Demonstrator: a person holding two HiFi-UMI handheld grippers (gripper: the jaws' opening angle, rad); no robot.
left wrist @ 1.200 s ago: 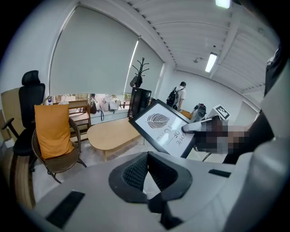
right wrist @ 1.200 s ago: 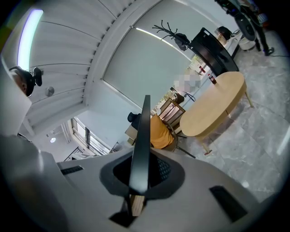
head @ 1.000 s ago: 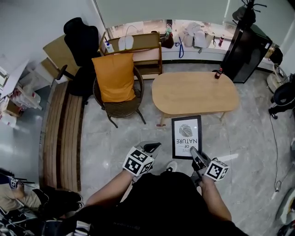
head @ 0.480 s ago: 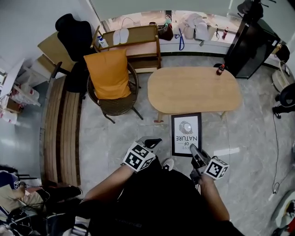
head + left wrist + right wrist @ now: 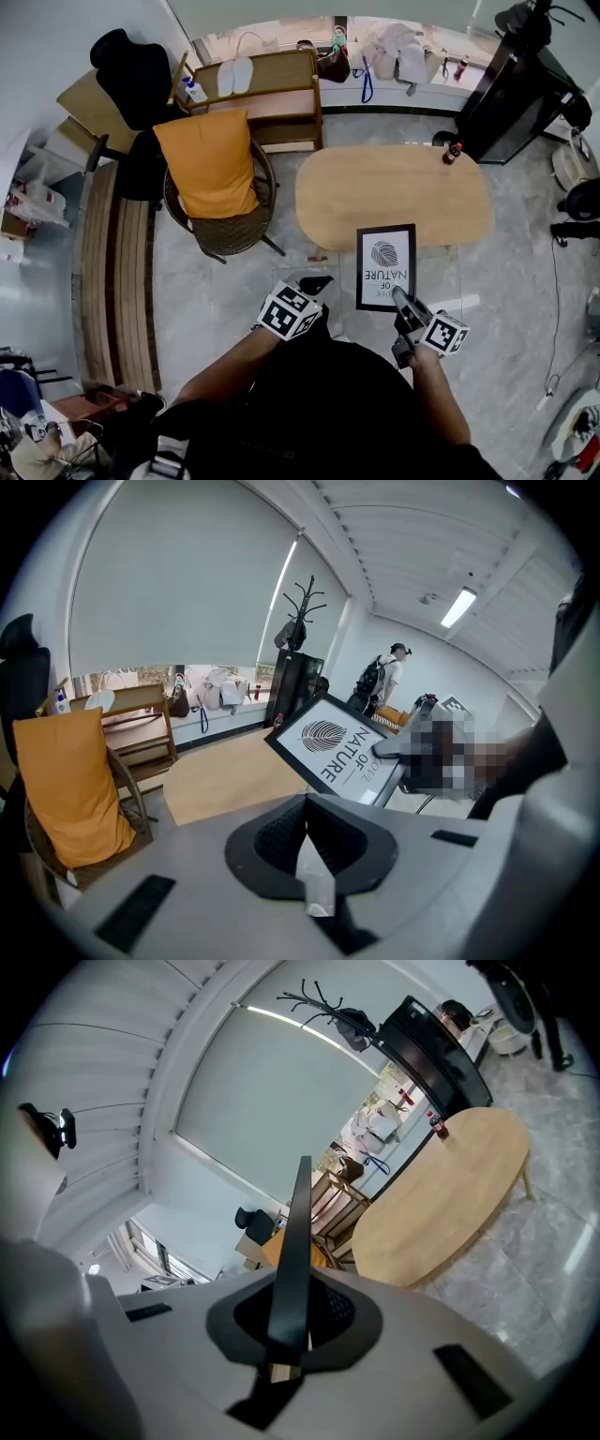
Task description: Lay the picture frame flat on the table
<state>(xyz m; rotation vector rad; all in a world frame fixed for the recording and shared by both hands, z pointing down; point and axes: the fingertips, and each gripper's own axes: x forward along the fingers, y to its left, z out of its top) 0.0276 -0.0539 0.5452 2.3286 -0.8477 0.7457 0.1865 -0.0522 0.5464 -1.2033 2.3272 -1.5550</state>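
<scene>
Head view: the picture frame (image 5: 385, 267) is off the floor, print side up toward the camera. Its far part overlaps the near edge of the oval wooden table (image 5: 394, 187). The right gripper (image 5: 401, 298) is clamped on the frame's near edge, close to its right corner. The left gripper (image 5: 314, 283) is to the frame's left, near it but apart. A small bottle (image 5: 454, 151) stands at the table's far right end. A chair with an orange cushion (image 5: 208, 161) is left of the table.

Left gripper view: the left gripper (image 5: 305, 832) has its jaws pressed together with nothing between them. The picture frame (image 5: 341, 747) hangs tilted ahead and to the right, clear of these jaws, with the tabletop (image 5: 225, 780) behind and below it.

Right gripper view: the right gripper (image 5: 286, 1335) is clenched on the picture frame (image 5: 295, 1241). The frame shows edge-on as a thin black bar rising from between the pads. The table (image 5: 441, 1213) is ahead to the right, and the frame is not resting on it.
</scene>
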